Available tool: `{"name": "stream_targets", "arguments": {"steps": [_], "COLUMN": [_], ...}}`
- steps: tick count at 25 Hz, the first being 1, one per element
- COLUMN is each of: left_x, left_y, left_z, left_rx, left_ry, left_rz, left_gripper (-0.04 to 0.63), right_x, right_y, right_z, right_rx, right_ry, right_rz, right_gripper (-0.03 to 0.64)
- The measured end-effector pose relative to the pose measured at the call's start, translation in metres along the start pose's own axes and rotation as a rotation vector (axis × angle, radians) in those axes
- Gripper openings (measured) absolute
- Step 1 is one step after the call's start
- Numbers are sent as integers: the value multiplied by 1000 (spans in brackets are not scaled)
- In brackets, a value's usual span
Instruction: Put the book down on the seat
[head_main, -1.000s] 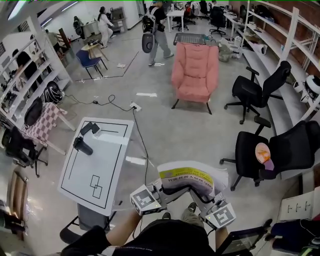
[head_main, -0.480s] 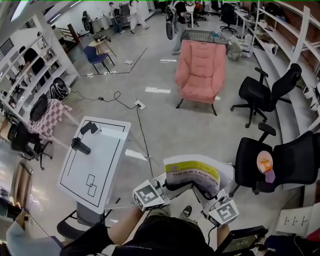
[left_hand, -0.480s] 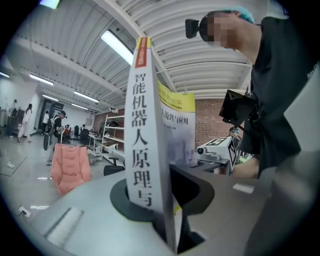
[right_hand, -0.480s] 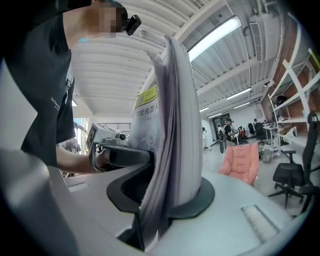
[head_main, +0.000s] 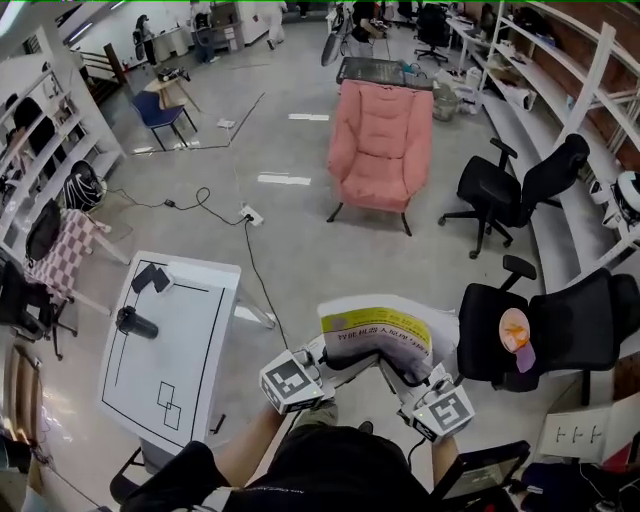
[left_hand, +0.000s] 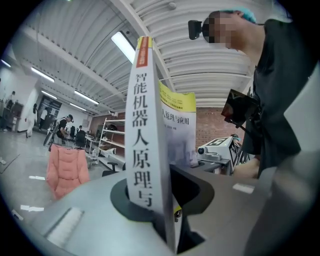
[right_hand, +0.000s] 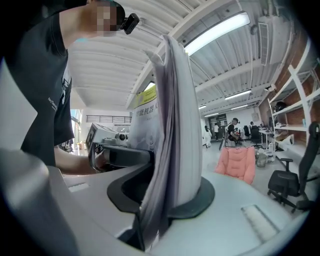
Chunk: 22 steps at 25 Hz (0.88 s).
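Book, a white paperback with a yellow band, is held aloft: left gripper clamps its spine, right gripper clamps its page edge.

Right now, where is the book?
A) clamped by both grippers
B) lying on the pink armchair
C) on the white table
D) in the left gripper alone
A: the left gripper grips the book at its spine, the right gripper at its page edge.

Black short-sleeved shirt, grey left gripper, grey right gripper, black-and-white marker cubes
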<state>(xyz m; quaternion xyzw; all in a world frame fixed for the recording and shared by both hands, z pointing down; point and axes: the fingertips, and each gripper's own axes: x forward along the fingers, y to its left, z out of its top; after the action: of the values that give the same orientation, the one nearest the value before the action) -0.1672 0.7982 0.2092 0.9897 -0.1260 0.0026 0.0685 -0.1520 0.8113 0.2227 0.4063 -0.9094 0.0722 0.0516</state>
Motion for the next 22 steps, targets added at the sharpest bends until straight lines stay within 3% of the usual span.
{"name": "stream_targets", "arguments": {"steps": [11, 22], "left_x": [-10, 79], "left_y": [102, 185], "left_z": [13, 11], "left_rx": [-40, -50], "left_ry": [-2, 39], "left_rz": [-34, 35], "left_gripper": [87, 87], "right_x": [94, 126], "right_y": [-36, -155], "right_z": [17, 15], "right_rx": [20, 41], "right_ry": [32, 7], "right_rz": [-60, 6], "right_gripper": [106, 110]}}
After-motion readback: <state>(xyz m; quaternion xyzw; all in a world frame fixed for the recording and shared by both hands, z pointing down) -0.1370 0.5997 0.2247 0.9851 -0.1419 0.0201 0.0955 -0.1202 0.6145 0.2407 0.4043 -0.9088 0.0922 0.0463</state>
